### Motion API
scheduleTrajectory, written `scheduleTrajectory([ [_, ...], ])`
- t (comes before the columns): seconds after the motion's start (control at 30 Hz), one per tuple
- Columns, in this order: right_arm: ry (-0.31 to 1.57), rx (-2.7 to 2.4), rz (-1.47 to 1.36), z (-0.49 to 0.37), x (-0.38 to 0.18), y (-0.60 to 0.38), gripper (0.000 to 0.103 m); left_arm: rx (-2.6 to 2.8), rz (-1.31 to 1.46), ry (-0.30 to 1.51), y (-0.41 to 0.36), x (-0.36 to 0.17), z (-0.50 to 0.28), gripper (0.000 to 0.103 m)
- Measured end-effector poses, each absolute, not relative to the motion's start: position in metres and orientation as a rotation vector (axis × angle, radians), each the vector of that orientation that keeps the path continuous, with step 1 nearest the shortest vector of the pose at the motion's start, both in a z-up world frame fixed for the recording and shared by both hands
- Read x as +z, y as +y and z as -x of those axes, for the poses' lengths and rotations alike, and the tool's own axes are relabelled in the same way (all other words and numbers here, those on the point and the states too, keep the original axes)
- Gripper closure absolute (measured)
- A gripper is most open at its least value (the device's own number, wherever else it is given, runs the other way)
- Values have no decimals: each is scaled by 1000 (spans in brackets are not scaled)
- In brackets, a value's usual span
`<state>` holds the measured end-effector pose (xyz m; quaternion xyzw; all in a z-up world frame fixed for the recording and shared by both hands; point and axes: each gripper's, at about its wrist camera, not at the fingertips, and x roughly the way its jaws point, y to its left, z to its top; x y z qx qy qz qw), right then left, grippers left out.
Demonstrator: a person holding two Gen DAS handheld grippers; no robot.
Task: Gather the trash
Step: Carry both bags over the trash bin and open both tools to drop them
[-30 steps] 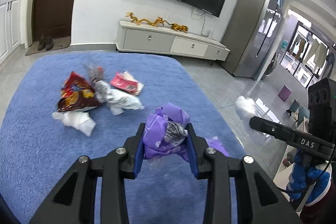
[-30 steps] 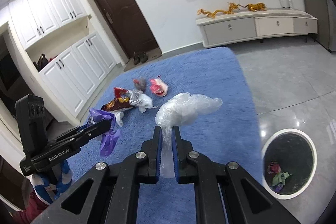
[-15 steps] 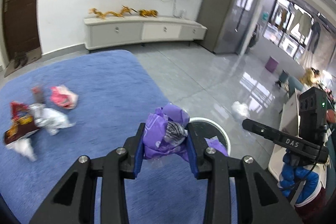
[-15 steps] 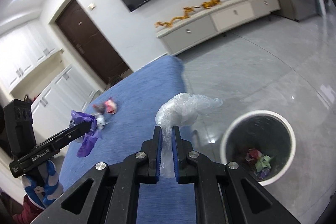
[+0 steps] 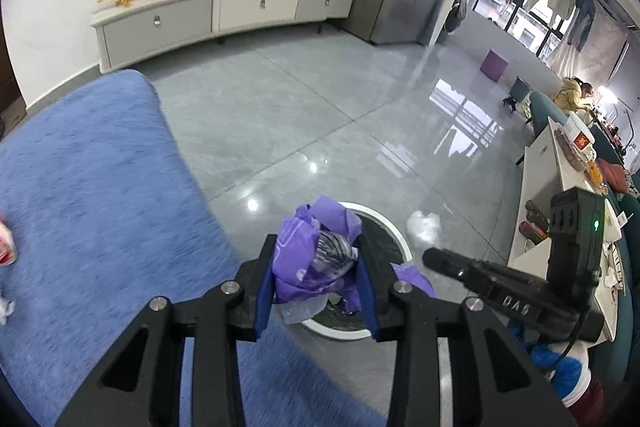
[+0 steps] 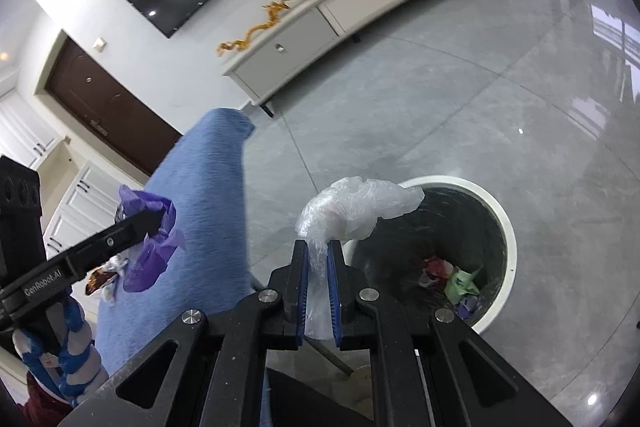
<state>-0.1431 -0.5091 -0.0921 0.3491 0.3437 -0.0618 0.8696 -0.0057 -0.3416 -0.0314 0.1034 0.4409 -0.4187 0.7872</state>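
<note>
My left gripper [image 5: 318, 267] grips a crumpled purple bag [image 5: 296, 255] with a striped wrapper inside; its jaws are opening, though the pads still press the bag. It hangs over the near rim of the white-rimmed trash bin [image 5: 394, 235]. My right gripper [image 6: 317, 251] is shut on a clear plastic bag [image 6: 356, 207], held just left of and above the bin [image 6: 506, 227]. Several coloured scraps [image 6: 452, 279] lie in the bin. In the right wrist view the left gripper [image 6: 156, 217] and purple bag [image 6: 152, 259] hover over the blue rug [image 6: 208, 187].
Snack wrappers [image 6: 102, 273] lie on the rug behind the left gripper. The bin stands on glossy grey tile beside the rug edge [image 5: 188, 167]. A white TV cabinet [image 5: 220, 11] lines the far wall. A cluttered white table [image 5: 548, 163] stands right.
Both grippers swung right from over the rug's trash pile to the bin, keeping hold of their bags. The bin now lies directly under the purple bag and beside the clear bag.
</note>
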Motion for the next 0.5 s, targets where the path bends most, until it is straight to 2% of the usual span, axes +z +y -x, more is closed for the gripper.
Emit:
scheduleTrajectory([
  [0.13, 758, -166, -748, 137, -109, -523, 91, -921, -221, 999, -371, -45, -5, 67],
  [0.2, 772, -182, -759, 134, -116, -530, 88, -932, -217, 1022, -383, -51, -9, 63],
  [0.23, 778, -191, -766, 133, -120, -534, 81, -940, -216, 1034, -390, -53, -11, 62],
  [0.27, 784, -199, -771, 132, -123, -536, 69, -947, -213, 1046, -397, -56, -12, 60],
  [0.33, 793, -219, -775, 132, -127, -540, 61, -956, -211, 1060, -406, -60, -16, 57],
  [0.5, 812, -250, -783, 136, -133, -546, 60, -974, -209, 1082, -420, -68, -17, 53],
])
